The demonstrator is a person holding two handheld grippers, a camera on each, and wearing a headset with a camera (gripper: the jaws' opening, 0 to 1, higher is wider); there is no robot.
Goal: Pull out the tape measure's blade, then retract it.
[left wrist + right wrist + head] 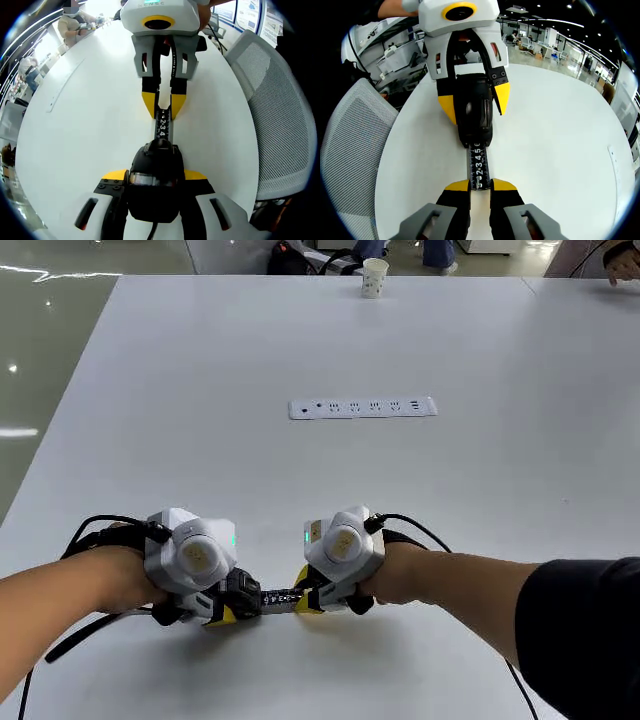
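Left gripper (155, 176) is clamped on the black tape measure (154, 200), jaws on the case's two broad sides. The case is low at the near edge of the table (480, 470), between the two grippers; contact with the table can't be told. Right gripper (480, 186) is pinched tight on the end of the blade (478, 162). A short run of blade is out, with numbers up to about 5 readable.

Handling, as a judgement:
- **Case:** looks rigid, compact and fairly dense. The broad sides are the right hold.
- **Blade:** looks thin, springy and slick. It likely kinks if bent sideways and whips back if released, so grip it at the tip and pull straight in line with the case.

Count: one tape measure, one blade, two grippers, one power strip (363, 407) and one paper cup (374, 278), both far up the table.
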